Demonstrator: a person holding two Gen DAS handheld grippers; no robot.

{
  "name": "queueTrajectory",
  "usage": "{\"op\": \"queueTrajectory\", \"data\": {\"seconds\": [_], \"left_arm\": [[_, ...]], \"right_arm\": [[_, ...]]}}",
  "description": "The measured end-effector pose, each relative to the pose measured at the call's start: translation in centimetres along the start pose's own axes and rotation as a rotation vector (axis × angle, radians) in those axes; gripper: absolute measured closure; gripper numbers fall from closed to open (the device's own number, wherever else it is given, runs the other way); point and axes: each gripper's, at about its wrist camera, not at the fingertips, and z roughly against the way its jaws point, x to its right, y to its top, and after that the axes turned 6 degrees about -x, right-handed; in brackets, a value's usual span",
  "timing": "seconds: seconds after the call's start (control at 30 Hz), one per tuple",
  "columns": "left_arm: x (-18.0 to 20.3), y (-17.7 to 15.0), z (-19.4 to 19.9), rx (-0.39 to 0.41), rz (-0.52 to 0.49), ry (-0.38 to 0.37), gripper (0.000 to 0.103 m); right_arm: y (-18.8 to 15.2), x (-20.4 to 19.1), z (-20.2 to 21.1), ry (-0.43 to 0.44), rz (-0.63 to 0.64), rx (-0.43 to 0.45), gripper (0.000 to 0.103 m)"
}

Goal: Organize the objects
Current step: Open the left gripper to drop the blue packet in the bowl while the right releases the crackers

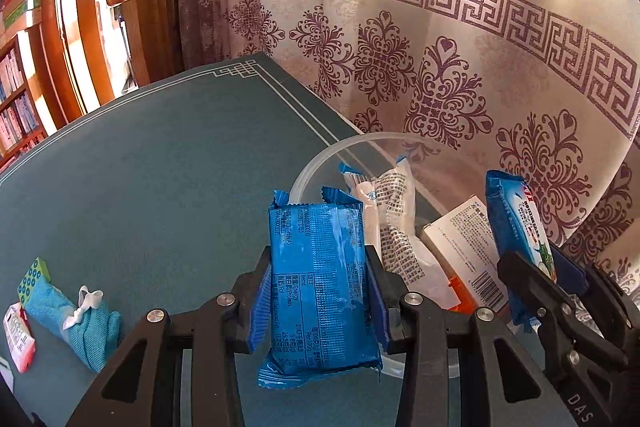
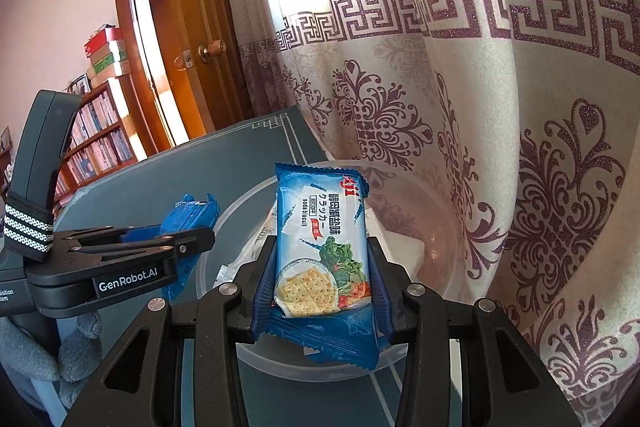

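Two blue cracker packets are in hand, one per gripper. The left gripper (image 1: 320, 291) has its jaws closed partway onto the first cracker packet (image 1: 318, 287), which stands upright between the blue pads with its printed back facing the camera; the pads press on its two long edges. The right gripper (image 2: 320, 287) has its jaws closed to the same width on the second cracker packet (image 2: 322, 255), also upright, its picture side showing crackers and vegetables.

Both packets hang above a clear plastic bowl (image 1: 316, 163) that sits on the dark green bench (image 1: 160, 155) near its far right edge, close to the patterned curtain (image 1: 460, 67). Inside the bowl lie one white wrapped packet (image 1: 394, 211) and one white and orange box (image 1: 464, 251), leaning side by side.

On the bench at the left, well apart from the bowl, lie one blue cloth pouch (image 1: 76, 311) and, touching it, one small red and white packet (image 1: 18, 335).

Beyond the bench stand a wooden door (image 2: 192, 27) and a bookshelf (image 2: 96, 139).
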Motion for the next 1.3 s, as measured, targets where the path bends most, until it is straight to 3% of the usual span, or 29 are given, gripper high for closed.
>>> {"op": "queueTrajectory", "data": {"seconds": [0.2,0.43,0.57,0.77,1.07,1.3], "left_arm": [[0.7,0.9,-0.6,0.016,-0.010,-0.043,0.059],[-0.8,0.9,0.0,0.044,0.036,-0.065,0.041],[-2.1,0.4,0.7,0.047,0.084,-0.061,0.038],[-3.5,-1.1,2.1,0.078,0.124,0.010,0.027],[-5.8,-3.5,3.1,0.072,0.177,0.028,0.026],[-7.8,-4.7,3.4,0.060,0.230,0.009,0.026]], "right_arm": [[-0.1,-0.2,-0.2,-0.009,0.009,0.003,0.060],[-0.1,-0.6,-0.2,-0.018,0.011,0.003,0.060],[0.1,-0.9,-0.3,-0.017,0.013,0.002,0.060],[0.5,-1.6,-0.7,-0.025,0.037,0.001,0.060],[3.3,-1.5,-2.7,-0.092,0.057,-0.011,0.060],[5.8,-1.4,-5.7,-0.145,0.049,-0.072,0.059]]}}
